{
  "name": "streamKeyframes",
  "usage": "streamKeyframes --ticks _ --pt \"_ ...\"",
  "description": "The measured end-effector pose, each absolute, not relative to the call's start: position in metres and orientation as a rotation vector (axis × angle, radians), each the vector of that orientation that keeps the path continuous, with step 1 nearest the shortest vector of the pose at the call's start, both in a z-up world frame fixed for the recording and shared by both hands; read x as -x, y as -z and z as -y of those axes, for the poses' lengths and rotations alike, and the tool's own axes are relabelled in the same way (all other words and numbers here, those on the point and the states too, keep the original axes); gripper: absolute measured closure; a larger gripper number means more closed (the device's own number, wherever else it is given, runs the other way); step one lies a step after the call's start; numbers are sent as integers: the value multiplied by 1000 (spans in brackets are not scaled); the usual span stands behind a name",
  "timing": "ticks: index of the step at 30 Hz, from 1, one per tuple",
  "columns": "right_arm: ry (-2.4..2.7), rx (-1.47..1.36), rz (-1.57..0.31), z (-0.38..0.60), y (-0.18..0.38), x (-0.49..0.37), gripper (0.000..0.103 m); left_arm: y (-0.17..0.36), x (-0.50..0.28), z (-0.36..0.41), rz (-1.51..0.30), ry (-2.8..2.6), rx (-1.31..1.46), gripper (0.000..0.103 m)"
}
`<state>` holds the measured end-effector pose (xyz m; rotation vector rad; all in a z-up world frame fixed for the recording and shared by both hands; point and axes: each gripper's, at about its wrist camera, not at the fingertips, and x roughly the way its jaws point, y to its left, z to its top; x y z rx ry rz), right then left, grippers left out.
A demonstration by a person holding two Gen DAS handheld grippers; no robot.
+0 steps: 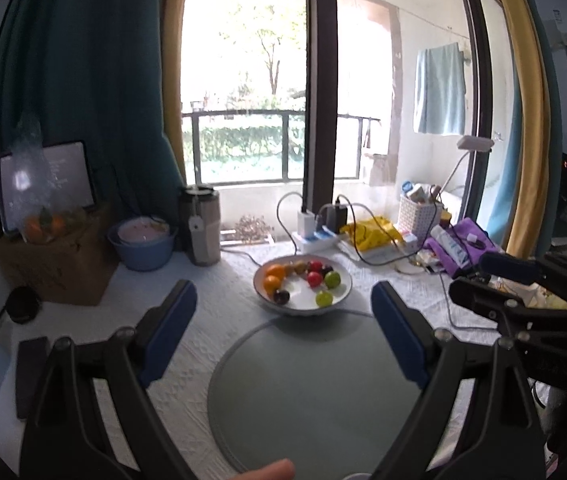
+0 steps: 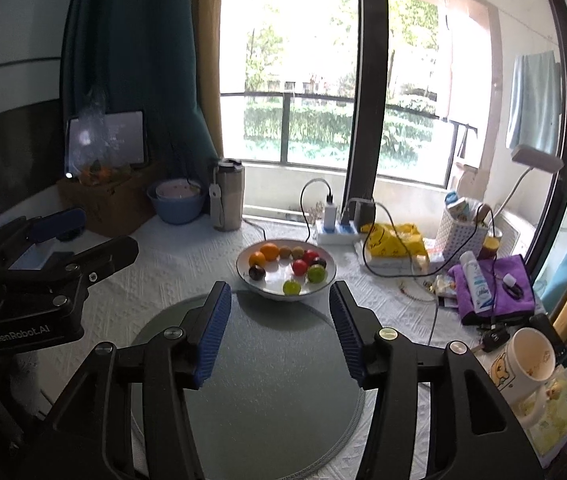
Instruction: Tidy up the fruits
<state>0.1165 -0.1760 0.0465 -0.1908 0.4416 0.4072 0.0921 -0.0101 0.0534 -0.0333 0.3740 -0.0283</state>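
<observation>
Both my left hand-held gripper (image 1: 283, 312) and right hand-held gripper (image 2: 279, 312) hang spread, empty, above the grey mat (image 2: 259, 380). The fruit bowl (image 2: 285, 266) sits beyond; small, smooth fruits (likely slippery) want gentle mid-body pinches.

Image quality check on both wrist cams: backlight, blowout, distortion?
Left wrist: window blown out, fisheye bends the frame edges, fruit bowl still readable, open left gripper dark against the glare. Right wrist: same backlight, less clipped; bowl sharp, open right gripper in shade, corners vignetted.
</observation>
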Motion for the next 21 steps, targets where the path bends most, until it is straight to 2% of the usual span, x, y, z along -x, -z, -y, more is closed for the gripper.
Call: streamKeyframes --ticks 21 --pt "-412 184 -335 180 -86 -104 49 -97 -74 5 -268 2 26 13"
